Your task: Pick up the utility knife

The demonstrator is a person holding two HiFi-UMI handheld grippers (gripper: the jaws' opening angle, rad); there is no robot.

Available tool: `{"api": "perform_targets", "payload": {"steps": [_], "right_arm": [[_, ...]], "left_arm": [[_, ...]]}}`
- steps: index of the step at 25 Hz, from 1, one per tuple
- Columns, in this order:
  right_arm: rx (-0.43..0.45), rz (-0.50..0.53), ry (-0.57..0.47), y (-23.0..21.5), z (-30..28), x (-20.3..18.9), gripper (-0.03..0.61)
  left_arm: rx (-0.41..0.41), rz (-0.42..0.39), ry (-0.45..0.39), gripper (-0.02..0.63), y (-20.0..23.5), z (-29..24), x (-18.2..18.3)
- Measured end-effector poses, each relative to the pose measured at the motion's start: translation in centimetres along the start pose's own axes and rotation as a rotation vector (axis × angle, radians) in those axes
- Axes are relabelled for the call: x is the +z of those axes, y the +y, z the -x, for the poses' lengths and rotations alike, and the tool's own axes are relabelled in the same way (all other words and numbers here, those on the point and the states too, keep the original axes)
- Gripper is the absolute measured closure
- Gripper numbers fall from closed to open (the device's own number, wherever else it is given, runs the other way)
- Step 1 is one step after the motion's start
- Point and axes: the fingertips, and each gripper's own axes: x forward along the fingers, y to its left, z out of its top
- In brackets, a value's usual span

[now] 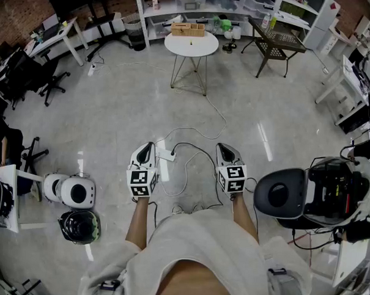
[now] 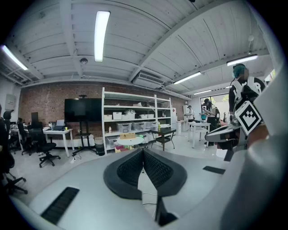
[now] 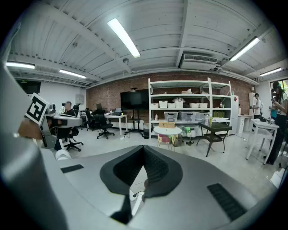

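I cannot make out a utility knife for certain. A small yellowish item (image 1: 191, 42) lies on the round white table (image 1: 177, 45) far ahead, next to a wooden box (image 1: 188, 29). My left gripper (image 1: 144, 149) and right gripper (image 1: 224, 150) are held side by side at waist height over the floor, well short of that table. Both are shut with nothing between the jaws. In the left gripper view the left gripper (image 2: 143, 150) has its black pads meeting at the tip. The right gripper (image 3: 144, 148) looks the same, with the table (image 3: 167, 130) in the distance.
A white power strip (image 1: 166, 155) and loose cables lie on the floor just ahead. White and dark helmet-like devices (image 1: 73, 191) sit at the left, bulky black equipment (image 1: 281, 194) at the right. A black table (image 1: 272, 37), shelves (image 1: 240, 5) and office chairs (image 1: 50, 80) ring the room.
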Motion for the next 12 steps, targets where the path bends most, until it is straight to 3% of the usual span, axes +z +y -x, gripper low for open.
{"api": "perform_targets", "payload": {"steps": [12], "right_arm": [[-0.002, 0.007, -0.003, -0.39, 0.56, 0.09, 0.548]], "left_arm": [[0.01, -0.009, -0.005, 0.594, -0.44, 0.31, 0.71]]}}
